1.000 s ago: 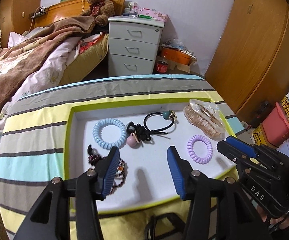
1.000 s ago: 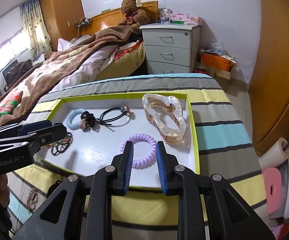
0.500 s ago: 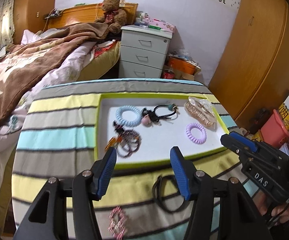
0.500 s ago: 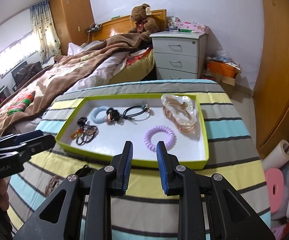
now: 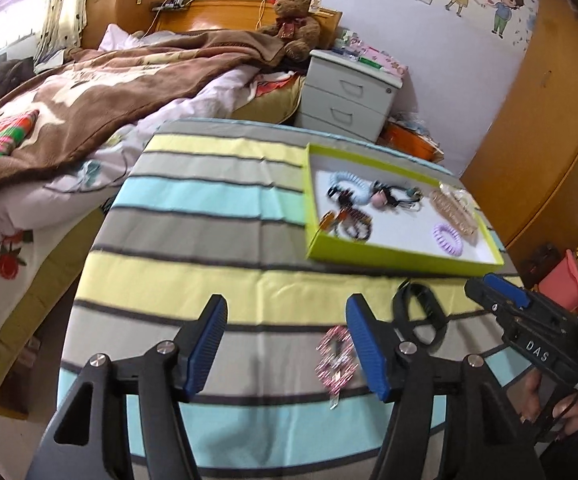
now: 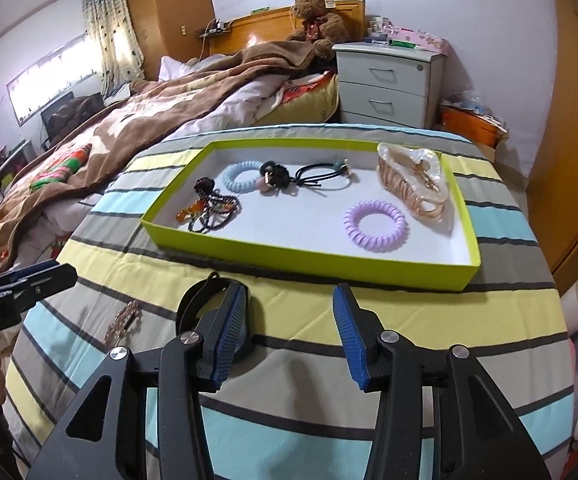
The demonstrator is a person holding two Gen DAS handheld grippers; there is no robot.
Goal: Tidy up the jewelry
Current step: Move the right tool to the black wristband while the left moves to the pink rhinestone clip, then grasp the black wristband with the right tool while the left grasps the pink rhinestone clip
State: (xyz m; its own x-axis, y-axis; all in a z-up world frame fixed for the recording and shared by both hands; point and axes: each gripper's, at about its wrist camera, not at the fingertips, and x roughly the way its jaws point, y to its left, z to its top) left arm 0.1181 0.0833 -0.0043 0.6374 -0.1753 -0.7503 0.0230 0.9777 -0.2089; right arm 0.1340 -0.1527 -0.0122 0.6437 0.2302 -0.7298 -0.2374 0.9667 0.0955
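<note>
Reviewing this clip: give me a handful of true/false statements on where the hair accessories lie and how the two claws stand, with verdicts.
1. The purple spiral hair tie lies inside the lime-green shallow tray. True.
2. The black wide bangle lies inside the tray. False: it lies on the striped tablecloth, in front of the tray.
3. The pink sparkly hair clip lies on the tablecloth, outside the tray. True.
4. The right claw is shut on the purple hair tie. False: it is open and holds nothing.
5. The left claw is open and empty. True.
6. The light-blue spiral hair tie lies on the tablecloth. False: it is in the tray.
</note>
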